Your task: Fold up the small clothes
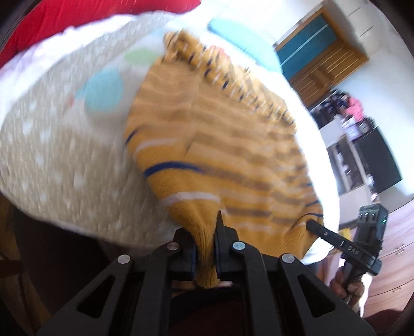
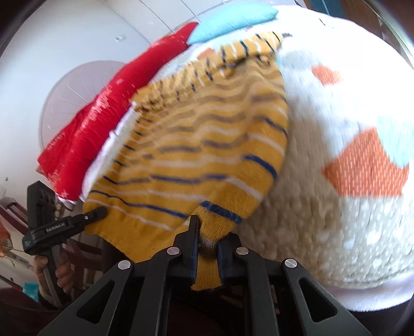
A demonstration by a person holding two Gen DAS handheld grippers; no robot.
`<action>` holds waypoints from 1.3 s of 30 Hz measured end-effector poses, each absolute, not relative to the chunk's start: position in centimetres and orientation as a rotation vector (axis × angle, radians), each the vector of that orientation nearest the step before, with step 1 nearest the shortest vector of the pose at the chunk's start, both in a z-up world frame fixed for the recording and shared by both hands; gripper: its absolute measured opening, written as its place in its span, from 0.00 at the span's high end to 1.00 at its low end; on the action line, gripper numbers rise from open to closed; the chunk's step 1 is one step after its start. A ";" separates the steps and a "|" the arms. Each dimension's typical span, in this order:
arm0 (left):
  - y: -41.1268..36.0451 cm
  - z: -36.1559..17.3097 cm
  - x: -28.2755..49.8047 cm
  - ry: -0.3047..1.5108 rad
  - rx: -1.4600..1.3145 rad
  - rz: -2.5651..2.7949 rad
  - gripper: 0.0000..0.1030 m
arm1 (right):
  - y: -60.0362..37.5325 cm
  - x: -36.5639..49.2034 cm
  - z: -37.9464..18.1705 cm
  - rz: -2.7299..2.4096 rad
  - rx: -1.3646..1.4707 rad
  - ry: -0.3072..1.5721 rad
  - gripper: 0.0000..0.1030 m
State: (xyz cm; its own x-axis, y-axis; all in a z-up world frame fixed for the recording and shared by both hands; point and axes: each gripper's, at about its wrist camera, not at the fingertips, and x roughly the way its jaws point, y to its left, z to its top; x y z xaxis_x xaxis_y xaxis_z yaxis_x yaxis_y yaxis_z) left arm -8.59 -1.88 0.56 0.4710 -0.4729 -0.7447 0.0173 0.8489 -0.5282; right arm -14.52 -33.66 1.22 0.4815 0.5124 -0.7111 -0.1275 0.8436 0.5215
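A small mustard-yellow knitted sweater (image 1: 220,144) with white, brown and blue stripes lies spread on a cream blanket (image 1: 64,155). My left gripper (image 1: 205,232) is shut on the sweater's near edge, knit bunched between its fingers. My right gripper (image 1: 313,224) is shut on the edge's other corner, seen at the right. In the right wrist view the sweater (image 2: 201,155) stretches away from my right gripper (image 2: 207,232), which pinches the hem. The left gripper (image 2: 99,213) grips the hem's left corner there. The picture is blurred.
The cream blanket (image 2: 336,206) has orange, blue and green patches. A red cushion (image 2: 103,121) and a light blue cushion (image 2: 233,18) lie at the far side. A wooden door (image 1: 320,56) and dark shelves (image 1: 362,144) stand to the right.
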 end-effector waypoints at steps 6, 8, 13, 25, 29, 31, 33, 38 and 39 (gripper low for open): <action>-0.4 6.1 -3.1 0.896 -0.535 -0.334 0.91 | -34.1 -9.4 6.9 0.450 0.458 0.842 0.87; -0.8 7.8 -0.8 0.844 -0.498 -0.326 0.91 | -34.0 -6.9 8.6 0.449 0.440 0.799 0.88; -2.2 11.1 6.7 0.775 -0.395 -0.304 0.91 | -33.7 0.3 11.8 0.429 0.414 0.747 0.89; -3.1 4.0 23.0 0.945 -0.428 -0.216 0.84 | -36.1 16.9 6.9 0.365 0.574 0.905 0.81; -1.4 2.1 25.1 0.960 -0.571 -0.249 0.59 | -38.7 19.5 3.4 0.357 0.776 0.904 0.46; -0.8 2.3 25.9 0.923 -0.587 -0.212 0.39 | -39.9 20.6 2.2 0.314 0.838 0.899 0.46; -0.2 2.6 27.0 0.887 -0.577 -0.180 0.34 | -40.7 21.5 1.3 0.251 0.844 0.905 0.46; 0.7 2.5 29.1 0.909 -0.567 -0.157 0.34 | -41.2 22.1 1.2 0.228 0.812 0.912 0.45; 0.8 2.8 29.0 0.905 -0.546 -0.163 0.34 | -40.8 21.8 2.0 0.229 0.750 0.907 0.44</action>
